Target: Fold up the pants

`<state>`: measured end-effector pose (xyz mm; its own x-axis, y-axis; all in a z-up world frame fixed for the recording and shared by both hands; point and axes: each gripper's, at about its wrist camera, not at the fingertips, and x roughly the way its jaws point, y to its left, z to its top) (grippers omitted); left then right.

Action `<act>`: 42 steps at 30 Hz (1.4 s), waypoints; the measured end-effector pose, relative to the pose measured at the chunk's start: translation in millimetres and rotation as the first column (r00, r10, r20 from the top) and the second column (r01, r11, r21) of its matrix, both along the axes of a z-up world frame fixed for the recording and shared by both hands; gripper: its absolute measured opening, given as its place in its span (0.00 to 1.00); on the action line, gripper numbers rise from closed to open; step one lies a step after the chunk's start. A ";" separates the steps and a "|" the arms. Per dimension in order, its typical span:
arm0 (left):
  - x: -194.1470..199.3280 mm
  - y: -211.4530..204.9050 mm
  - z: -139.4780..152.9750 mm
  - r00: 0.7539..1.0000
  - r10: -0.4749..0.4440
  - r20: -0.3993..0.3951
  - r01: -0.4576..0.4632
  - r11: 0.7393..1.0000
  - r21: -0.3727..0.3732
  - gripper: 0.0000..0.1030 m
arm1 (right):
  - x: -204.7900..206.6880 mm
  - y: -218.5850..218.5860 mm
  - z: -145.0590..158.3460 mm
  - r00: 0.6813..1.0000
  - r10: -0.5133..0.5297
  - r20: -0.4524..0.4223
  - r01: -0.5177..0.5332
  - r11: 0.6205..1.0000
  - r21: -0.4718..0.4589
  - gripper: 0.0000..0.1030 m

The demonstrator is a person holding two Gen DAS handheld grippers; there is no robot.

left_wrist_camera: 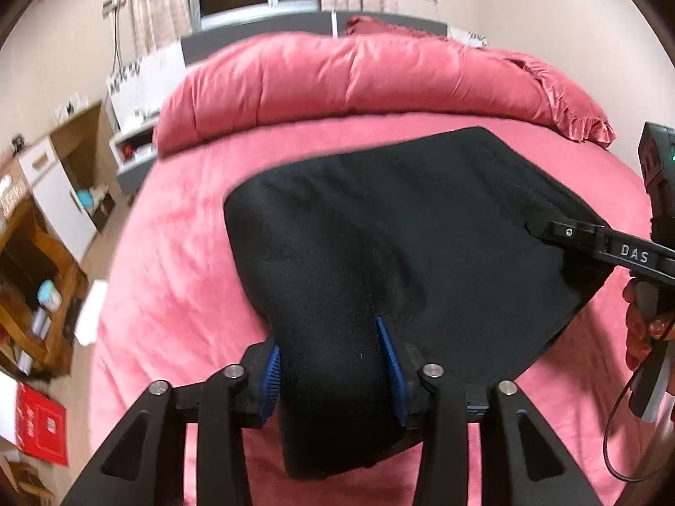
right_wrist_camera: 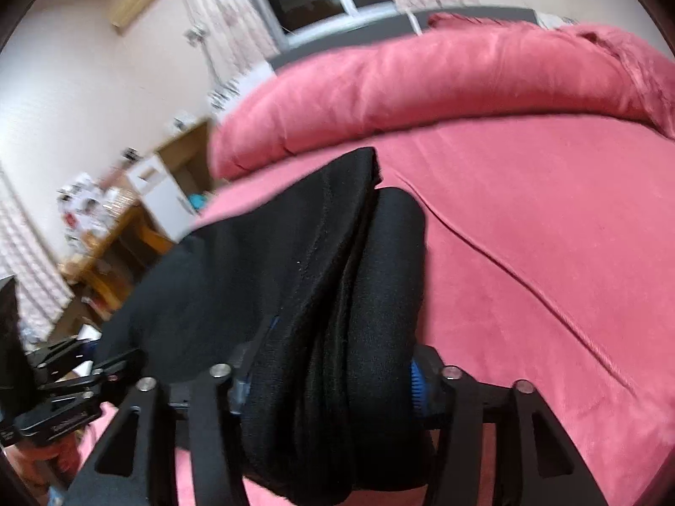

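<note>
While the black pants [left_wrist_camera: 405, 227] lie spread over the pink bedsheet [left_wrist_camera: 177, 253], I have a thick fold of them bunched between the blue pads [left_wrist_camera: 390, 362] of my left gripper [left_wrist_camera: 333, 371]; the cloth fills the gap from pad to pad, so I read that gripper as clamped on the pants. My right gripper [right_wrist_camera: 329, 379] is likewise stuffed with several layers of the same black fabric, its one visible blue pad [right_wrist_camera: 417, 388] pressed against the bundle, the other buried under cloth. In the left wrist view the right gripper [left_wrist_camera: 544, 230] reaches in from the right edge with its tips on the pants' right border. The pants' far edge stops short of the rolled pink duvet [left_wrist_camera: 358, 80] at the head of the bed, with a band of bare sheet between them, and wide open sheet lies to the right of the bundle in the right wrist view. To the left the mattress ends near a wooden desk [left_wrist_camera: 38, 261] and a white cabinet [left_wrist_camera: 59, 194]. Much is hard to read: the pants' seams and waistband vanish in the black, the near hem is cut off behind my fingers, and the room's left side is smeared with blur. My hand [left_wrist_camera: 645, 329] shows only partly at the frame's edge.
</note>
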<state>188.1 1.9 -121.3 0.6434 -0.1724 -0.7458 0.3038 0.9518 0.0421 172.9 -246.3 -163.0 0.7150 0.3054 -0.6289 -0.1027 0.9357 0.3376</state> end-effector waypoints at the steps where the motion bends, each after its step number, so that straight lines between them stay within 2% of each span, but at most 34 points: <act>1: -0.4 0.4 -5.7 1.000 0.002 -0.001 -0.002 1.000 -0.002 0.52 | 1.1 -2.9 -8.4 1.000 -0.016 -0.022 0.016 1.000 -0.006 0.61; 3: -11.6 3.6 -13.8 1.000 0.009 0.018 -0.009 1.000 -0.008 0.62 | -1.2 -8.4 -18.1 0.999 -0.040 -0.025 0.041 0.999 0.018 0.71; 6: -32.8 12.0 -15.7 0.999 0.030 0.015 -0.030 0.999 -0.022 0.62 | -15.5 -15.2 -12.4 0.997 -0.077 -0.030 0.078 0.996 0.035 0.72; 8: -57.3 19.0 -9.6 0.997 0.062 0.051 -0.061 0.998 -0.021 0.60 | -32.7 -13.5 2.6 0.993 -0.116 0.001 0.116 0.993 -0.010 0.72; 10: -70.9 23.7 -1.0 0.990 0.090 0.104 -0.087 0.996 -0.035 0.59 | -52.5 -7.5 21.2 0.989 -0.124 0.081 0.129 0.990 -0.055 0.65; 11: -74.7 25.2 6.0 0.985 0.107 0.134 -0.100 0.993 -0.057 0.56 | -61.5 -2.6 30.0 0.986 -0.111 0.121 0.122 0.989 -0.083 0.59; 14: -63.9 22.0 19.5 0.981 0.115 0.157 -0.100 0.990 -0.099 0.52 | -67.8 22.1 46.2 0.985 -0.001 0.172 0.029 0.987 -0.160 0.33; 16: -50.8 15.7 22.1 0.982 0.106 0.155 -0.096 0.993 -0.072 0.47 | -57.2 37.7 47.4 0.986 0.070 0.154 -0.039 0.980 -0.194 0.25; 18: -30.7 3.3 14.7 0.990 0.075 0.117 -0.074 0.997 -0.013 0.45 | -41.8 52.3 41.3 0.988 0.109 0.106 -0.077 0.961 -0.267 0.24; 20: -12.0 -4.8 3.2 0.997 0.056 0.059 -0.058 0.998 0.036 0.43 | -26.4 55.0 29.9 0.995 0.096 0.037 -0.079 0.946 -0.313 0.22; 21: -4.9 -8.1 -3.1 0.998 0.046 0.039 -0.048 0.998 0.047 0.43 | -18.3 51.9 22.6 0.998 0.070 0.004 -0.065 0.944 -0.324 0.17; 24: 2.3 -14.8 -6.8 0.999 0.039 0.033 -0.040 0.999 0.015 0.45 | -11.9 37.2 9.8 0.999 -0.021 -0.031 0.008 0.930 -0.366 0.08; 27: 12.4 -21.9 -17.4 0.998 0.064 -0.017 -0.064 0.998 0.007 0.51 | -9.0 26.2 3.8 0.998 -0.053 -0.035 0.040 0.949 -0.312 0.08; 31: 11.9 -27.5 -14.2 0.996 0.084 -0.015 -0.083 0.996 0.024 0.51 | -10.4 37.9 7.5 0.999 -0.050 -0.016 0.041 0.928 -0.369 0.09; 33: 3.1 -23.8 -8.0 0.994 0.103 -0.031 -0.103 0.995 0.000 0.53 | -20.3 35.7 10.6 0.999 -0.053 -0.009 0.048 0.948 -0.313 0.10; 35: -6.6 -19.9 -3.2 0.992 0.123 -0.038 -0.124 0.992 -0.015 0.53 | -30.6 26.7 18.8 0.998 -0.059 -0.002 0.057 0.969 -0.240 0.18; 38: -28.6 -18.9 -0.6 0.988 0.147 -0.047 -0.147 0.989 0.003 0.53 | -53.2 29.0 29.9 0.998 -0.057 0.028 0.061 0.981 -0.184 0.43; 39: -34.9 -18.8 -0.1 0.987 0.154 -0.050 -0.153 0.988 0.005 0.53 | -60.5 32.3 32.7 0.998 -0.051 0.041 0.057 0.981 -0.185 0.47; 42: -56.4 -16.0 1.4 0.983 0.173 -0.069 -0.174 0.985 -0.015 0.53 | -79.1 44.5 35.2 0.999 -0.019 0.042 0.027 0.981 -0.193 0.48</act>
<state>131.7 -14.2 -119.9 0.6139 -0.0786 -0.7854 0.1352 0.9908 0.0065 93.8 -201.8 -127.8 0.7461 0.1636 -0.6455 -0.0899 0.9852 0.1458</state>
